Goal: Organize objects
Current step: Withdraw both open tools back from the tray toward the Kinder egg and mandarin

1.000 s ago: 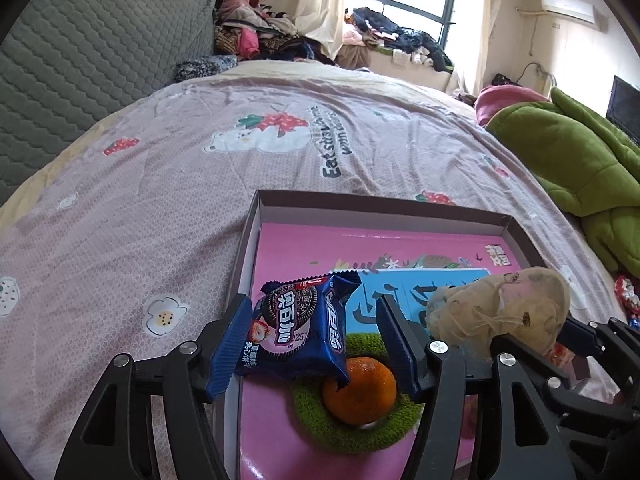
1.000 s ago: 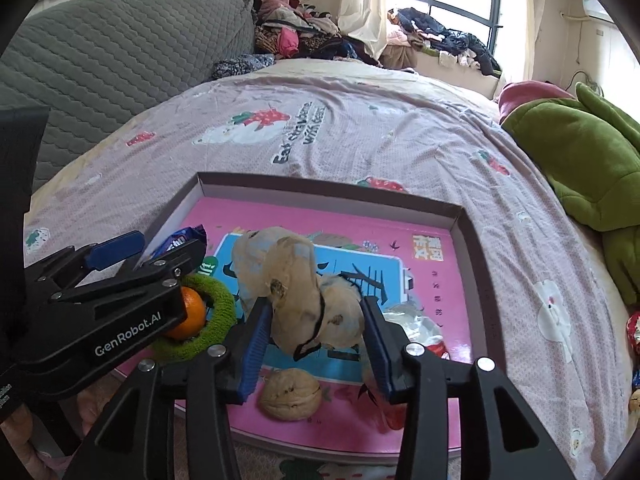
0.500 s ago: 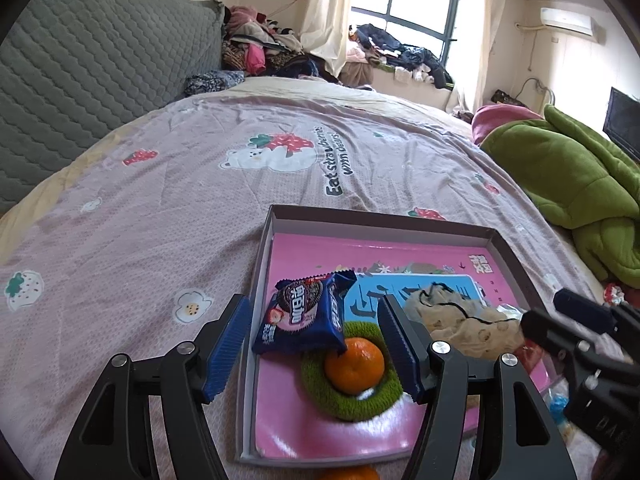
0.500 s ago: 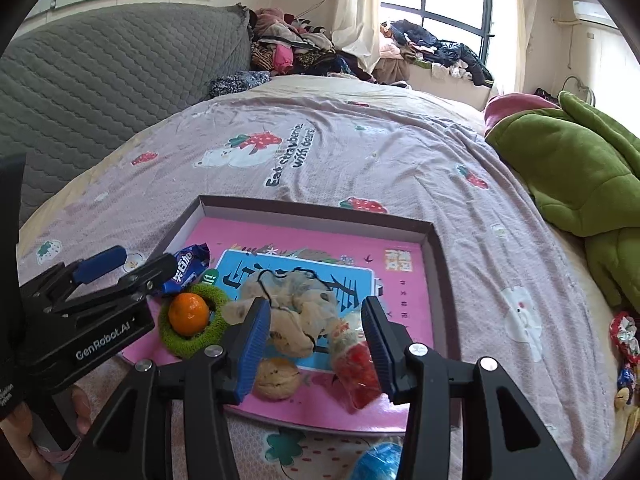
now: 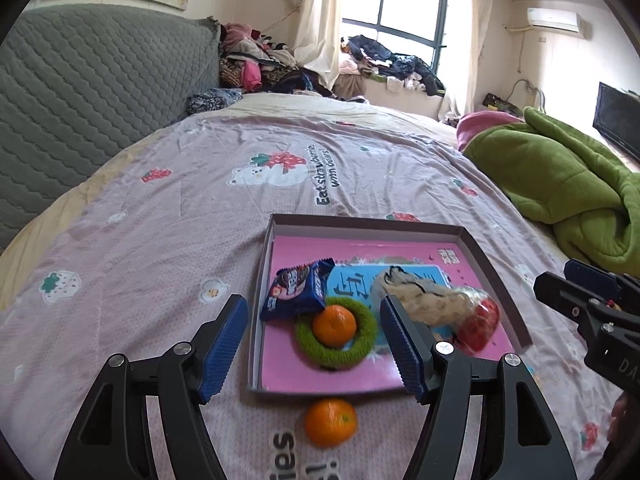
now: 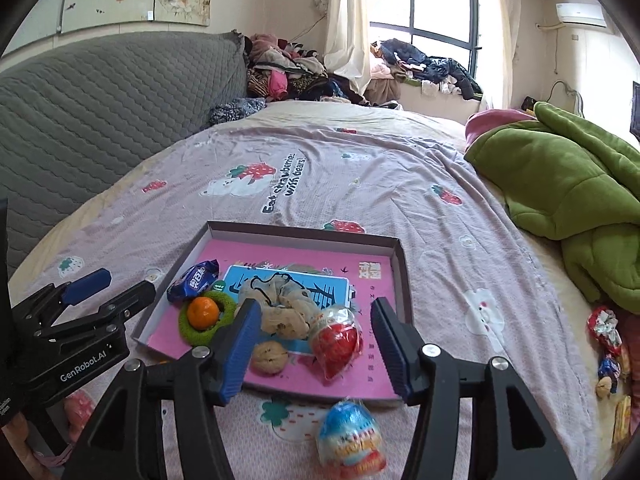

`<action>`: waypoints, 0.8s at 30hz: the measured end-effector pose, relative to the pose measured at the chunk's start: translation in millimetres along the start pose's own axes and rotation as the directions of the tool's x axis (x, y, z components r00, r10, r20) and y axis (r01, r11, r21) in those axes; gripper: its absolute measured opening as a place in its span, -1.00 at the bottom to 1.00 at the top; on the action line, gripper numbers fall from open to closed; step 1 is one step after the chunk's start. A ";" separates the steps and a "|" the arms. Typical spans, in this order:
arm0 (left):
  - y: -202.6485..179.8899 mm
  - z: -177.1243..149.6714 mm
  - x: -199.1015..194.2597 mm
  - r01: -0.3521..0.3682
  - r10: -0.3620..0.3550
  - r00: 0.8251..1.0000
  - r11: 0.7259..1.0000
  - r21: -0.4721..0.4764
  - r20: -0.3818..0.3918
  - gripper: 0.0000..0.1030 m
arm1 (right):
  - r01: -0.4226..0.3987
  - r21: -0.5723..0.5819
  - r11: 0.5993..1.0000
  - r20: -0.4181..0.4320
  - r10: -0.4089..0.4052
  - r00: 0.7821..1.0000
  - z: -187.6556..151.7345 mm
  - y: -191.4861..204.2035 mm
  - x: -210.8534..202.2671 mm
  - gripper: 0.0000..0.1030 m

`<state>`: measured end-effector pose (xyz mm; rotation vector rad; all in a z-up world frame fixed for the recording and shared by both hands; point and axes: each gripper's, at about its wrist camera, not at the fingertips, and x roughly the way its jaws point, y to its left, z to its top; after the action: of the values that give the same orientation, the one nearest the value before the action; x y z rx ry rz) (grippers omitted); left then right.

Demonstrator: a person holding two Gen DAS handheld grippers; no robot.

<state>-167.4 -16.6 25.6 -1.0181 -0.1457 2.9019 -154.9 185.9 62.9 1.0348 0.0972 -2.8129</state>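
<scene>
A shallow pink box lid [image 5: 360, 226] [image 6: 304, 234] lies on the bed. In it are a blue cookie packet [image 5: 298, 290] [image 6: 194, 280], an orange [image 5: 334, 325] [image 6: 203, 312] inside a green ring [image 5: 360, 344], a beige scrunchie [image 5: 424, 300] [image 6: 288, 312], a red wrapped egg [image 5: 478, 322] [image 6: 335, 344] and a walnut [image 6: 269, 357]. A second orange [image 5: 330, 422] and a blue wrapped egg [image 6: 352, 440] lie on the sheet in front of the lid. My left gripper [image 5: 314, 346] and right gripper [image 6: 316, 354] are both open and empty, held back above the lid's near edge.
A green blanket [image 5: 560, 184] [image 6: 568, 184] is heaped at the right. Several wrapped snacks [image 6: 606, 344] lie at the right bed edge. A grey quilted headboard [image 5: 80, 100] stands at the left. Clothes [image 6: 288, 72] are piled at the far end.
Both grippers opened and pulled back and up. The left released the cookie packet and the right released the scrunchie; both now lie in the lid.
</scene>
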 end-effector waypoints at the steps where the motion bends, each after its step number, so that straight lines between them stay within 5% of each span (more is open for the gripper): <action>1: -1.1 -1.3 -3.8 -0.001 0.001 1.000 1.000 0.005 -0.001 0.39 | -0.002 0.000 1.000 0.004 0.002 1.000 -2.4 -1.1 -5.4 0.12; 24: -4.1 -40.0 -42.4 0.018 -0.013 0.996 0.998 0.052 -0.092 0.40 | 0.017 0.020 1.000 -0.036 -0.016 0.999 -66.0 -24.0 -50.5 0.29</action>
<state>-109.3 -13.6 21.2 -1.1339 -0.0711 2.8221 -78.4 222.4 45.7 1.0936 0.0816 -2.8163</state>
